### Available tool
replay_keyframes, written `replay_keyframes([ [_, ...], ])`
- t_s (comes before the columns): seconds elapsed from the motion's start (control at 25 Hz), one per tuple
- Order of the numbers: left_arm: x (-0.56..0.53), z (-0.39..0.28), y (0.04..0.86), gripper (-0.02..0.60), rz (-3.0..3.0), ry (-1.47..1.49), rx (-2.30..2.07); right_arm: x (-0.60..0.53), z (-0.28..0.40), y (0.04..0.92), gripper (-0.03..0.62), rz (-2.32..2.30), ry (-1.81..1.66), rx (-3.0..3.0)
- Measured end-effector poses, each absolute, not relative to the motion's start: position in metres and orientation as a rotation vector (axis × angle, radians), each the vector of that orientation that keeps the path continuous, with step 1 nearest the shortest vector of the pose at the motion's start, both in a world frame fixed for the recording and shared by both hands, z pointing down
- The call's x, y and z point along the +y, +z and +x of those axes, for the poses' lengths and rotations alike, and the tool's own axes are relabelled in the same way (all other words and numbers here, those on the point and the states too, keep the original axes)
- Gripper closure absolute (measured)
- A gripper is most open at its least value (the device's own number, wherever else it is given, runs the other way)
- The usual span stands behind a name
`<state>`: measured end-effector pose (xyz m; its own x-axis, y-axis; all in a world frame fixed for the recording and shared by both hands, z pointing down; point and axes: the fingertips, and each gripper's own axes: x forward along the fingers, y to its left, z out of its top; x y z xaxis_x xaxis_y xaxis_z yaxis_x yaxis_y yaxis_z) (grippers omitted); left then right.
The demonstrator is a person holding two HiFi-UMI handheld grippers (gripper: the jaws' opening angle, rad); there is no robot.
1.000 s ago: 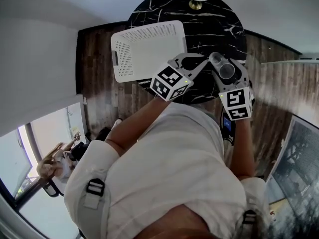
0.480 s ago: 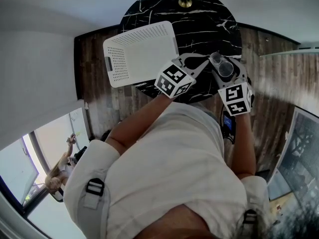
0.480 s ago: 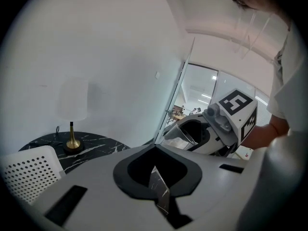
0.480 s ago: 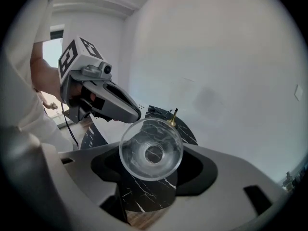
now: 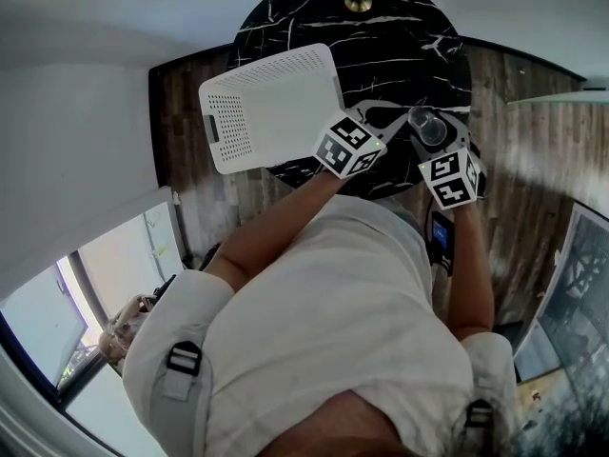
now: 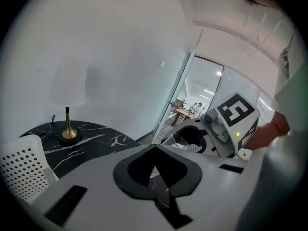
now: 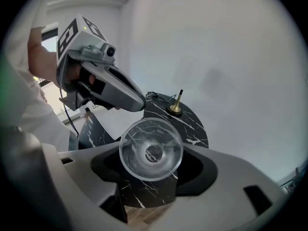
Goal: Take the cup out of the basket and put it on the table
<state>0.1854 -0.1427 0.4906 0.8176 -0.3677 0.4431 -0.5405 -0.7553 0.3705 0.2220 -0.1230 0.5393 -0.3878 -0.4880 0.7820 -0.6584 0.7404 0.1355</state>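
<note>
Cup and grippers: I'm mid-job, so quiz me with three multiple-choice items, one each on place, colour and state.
1. Where is the cup?
A. lying in the basket
B. between the jaws of the right gripper
C. on the floor

2. What colour is the table?
A. black with white veins
B. plain white
C. wood brown

3. How is the left gripper?
A. shut on the cup
B. wide open
C. shut, holding nothing

Key:
1. B, because the right gripper view shows the clear cup clamped between its jaws.
2. A, because the head view shows a round top of dark marble.
3. C, because the left gripper view shows its jaws together with only the table behind them.
</note>
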Motion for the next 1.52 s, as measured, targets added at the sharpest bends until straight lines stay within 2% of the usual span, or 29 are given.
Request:
replay_keyframes([
  [0.88, -0.176, 0.228, 0.574, 0.575, 2.331, 0.653, -0.554, -0.14, 0.248, 0.653, 0.303, 0.73, 0.405, -1.94],
  [1.52, -0.182, 0.238, 0.601, 0.575, 2.243, 0.658, -0.544, -0.138, 0.255, 0.691, 0.303, 0.646, 0.39, -1.877],
])
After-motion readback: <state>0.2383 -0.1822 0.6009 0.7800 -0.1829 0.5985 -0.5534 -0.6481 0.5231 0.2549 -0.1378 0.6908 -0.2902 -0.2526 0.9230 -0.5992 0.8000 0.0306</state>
